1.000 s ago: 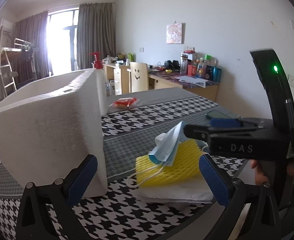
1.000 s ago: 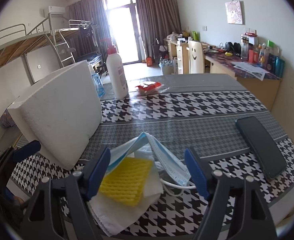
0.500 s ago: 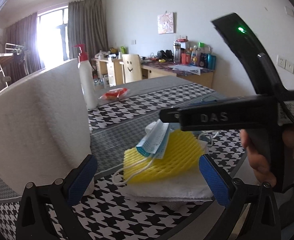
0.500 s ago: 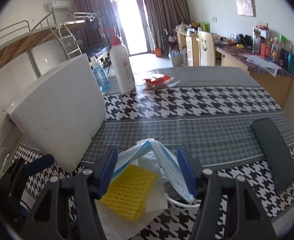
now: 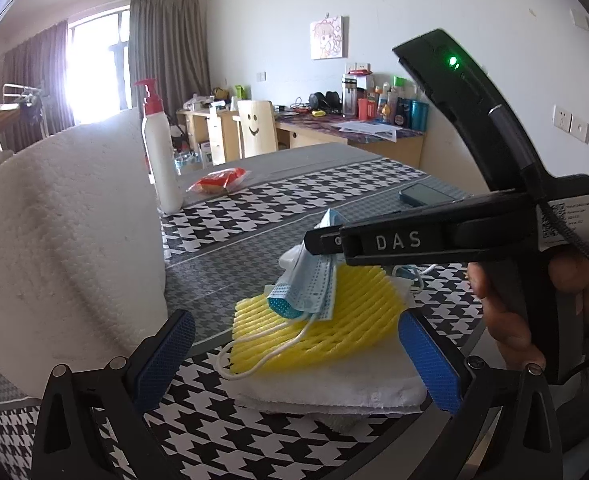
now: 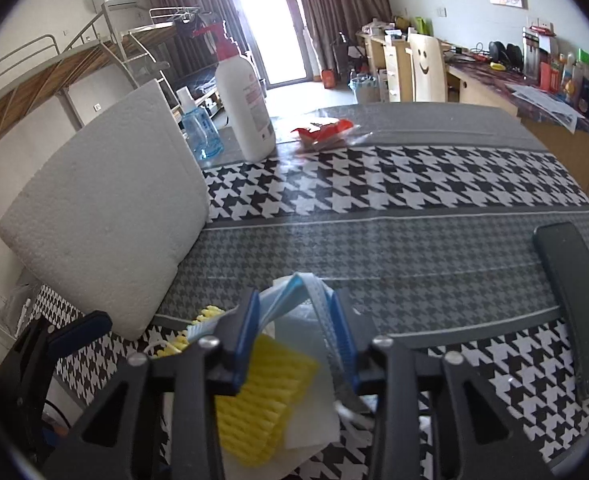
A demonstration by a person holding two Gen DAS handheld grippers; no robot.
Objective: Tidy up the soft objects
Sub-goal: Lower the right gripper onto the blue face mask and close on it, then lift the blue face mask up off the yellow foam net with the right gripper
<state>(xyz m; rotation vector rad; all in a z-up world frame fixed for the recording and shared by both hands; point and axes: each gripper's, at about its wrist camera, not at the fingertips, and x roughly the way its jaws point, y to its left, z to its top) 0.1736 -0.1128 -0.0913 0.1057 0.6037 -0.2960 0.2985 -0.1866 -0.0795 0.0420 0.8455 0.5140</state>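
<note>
A blue face mask (image 5: pixel 310 286) lies folded on a yellow foam net (image 5: pixel 314 328), which rests on a white foam pad (image 5: pixel 334 380) near the table's front edge. My right gripper (image 6: pixel 294 332) has its blue pads closed in on the mask (image 6: pixel 298 292), pinching its raised fold; it also shows in the left wrist view (image 5: pixel 326 240), coming in from the right. My left gripper (image 5: pixel 294 356) is open and empty, low in front of the stack. A large white foam block (image 5: pixel 62 248) leans at the left.
A white pump bottle (image 5: pixel 160 152), a red snack packet (image 5: pixel 218 180) and a blue bottle (image 6: pixel 200 132) stand at the back. A dark phone (image 6: pixel 574 300) lies at the right. The table (image 6: pixel 414 196) has a houndstooth cloth.
My right gripper has narrowed from wide open to closed on the mask's fold. The left gripper view has swung to the right and stays open.
</note>
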